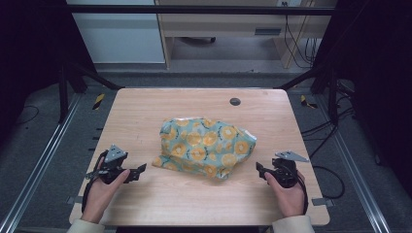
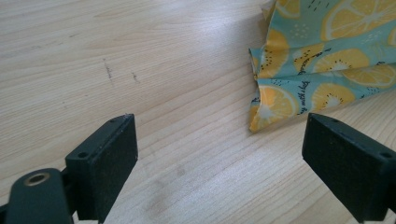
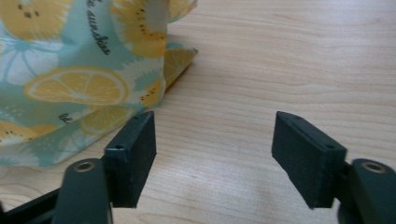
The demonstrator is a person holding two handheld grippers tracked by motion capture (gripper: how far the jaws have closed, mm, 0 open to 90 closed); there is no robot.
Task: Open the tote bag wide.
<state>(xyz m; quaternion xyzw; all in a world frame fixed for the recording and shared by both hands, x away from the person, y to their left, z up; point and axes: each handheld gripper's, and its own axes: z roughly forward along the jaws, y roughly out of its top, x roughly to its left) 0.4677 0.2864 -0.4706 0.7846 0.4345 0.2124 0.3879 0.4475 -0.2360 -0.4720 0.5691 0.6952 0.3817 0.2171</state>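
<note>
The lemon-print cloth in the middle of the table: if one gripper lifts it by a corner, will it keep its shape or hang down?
The lemon-print cloth lies crumpled with soft folds, so it is probably floppy and would hang and unfold when lifted. It looks thin, so likely light for its size. On the smooth wooden table, a push would probably bunch or slide it, not roll it.

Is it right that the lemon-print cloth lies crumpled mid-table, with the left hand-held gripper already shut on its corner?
Not quite. The left hand-held gripper is open, with the table between its jaws, short of the lemon-print cloth, as the left gripper view shows. The cloth does lie crumpled mid-table.
</note>
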